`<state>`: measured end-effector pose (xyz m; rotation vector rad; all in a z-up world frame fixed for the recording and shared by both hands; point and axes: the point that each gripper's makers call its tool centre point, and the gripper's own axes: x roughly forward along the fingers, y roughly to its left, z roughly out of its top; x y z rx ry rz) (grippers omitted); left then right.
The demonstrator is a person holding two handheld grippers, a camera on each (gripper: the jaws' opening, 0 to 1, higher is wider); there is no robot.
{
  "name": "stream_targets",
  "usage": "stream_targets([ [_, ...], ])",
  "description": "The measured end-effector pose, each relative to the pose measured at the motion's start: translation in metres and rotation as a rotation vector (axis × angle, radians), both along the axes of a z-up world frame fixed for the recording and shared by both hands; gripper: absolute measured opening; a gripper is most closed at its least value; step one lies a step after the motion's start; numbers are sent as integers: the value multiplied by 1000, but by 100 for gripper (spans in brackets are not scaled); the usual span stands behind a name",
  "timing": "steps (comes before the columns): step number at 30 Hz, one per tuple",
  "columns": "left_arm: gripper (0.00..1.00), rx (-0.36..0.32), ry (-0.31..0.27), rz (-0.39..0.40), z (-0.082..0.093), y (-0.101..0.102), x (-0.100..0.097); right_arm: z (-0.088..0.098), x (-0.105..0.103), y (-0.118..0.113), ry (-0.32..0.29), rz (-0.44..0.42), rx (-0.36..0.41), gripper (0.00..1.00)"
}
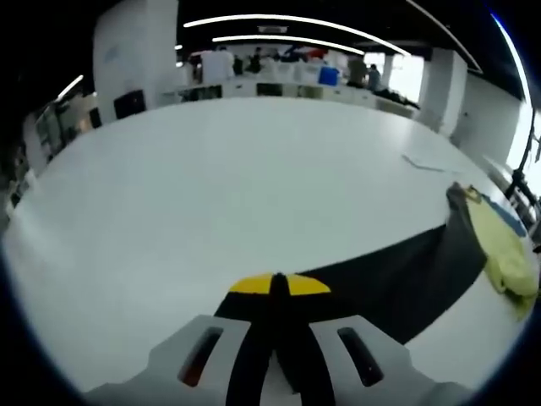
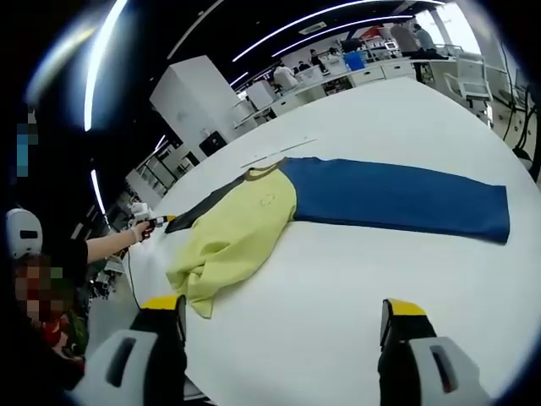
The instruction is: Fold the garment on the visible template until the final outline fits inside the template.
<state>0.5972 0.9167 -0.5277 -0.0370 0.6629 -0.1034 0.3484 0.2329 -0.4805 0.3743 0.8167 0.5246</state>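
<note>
The garment lies on the white table. Its yellow body is bunched, a blue sleeve lies flat to the right, and a black sleeve is stretched to the left. My left gripper is shut on the end of the black sleeve, which runs off to the yellow body. In the right gripper view the left gripper shows at the table's left edge in a person's hand. My right gripper is open above bare table, short of the garment. A thin pale line marks the table behind the collar.
The table's near edge drops off beside the yellow hem. A person's arm reaches in from the left. Desks, boxes and people stand beyond the far edge. A chair stands at the right.
</note>
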Motion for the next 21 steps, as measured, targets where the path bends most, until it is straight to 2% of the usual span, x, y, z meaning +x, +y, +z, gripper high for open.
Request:
stream_targets([
  [6, 0, -71, 8, 97, -2, 13, -9, -1, 0, 1, 0, 1, 2, 96],
  [12, 0, -104, 48, 131, -11, 13, -18, -3, -3, 2, 3, 2, 6, 96],
  [21, 0, -133, 75, 174, -6, 12, -31, -3, -1, 5, -5, 6, 19, 96],
])
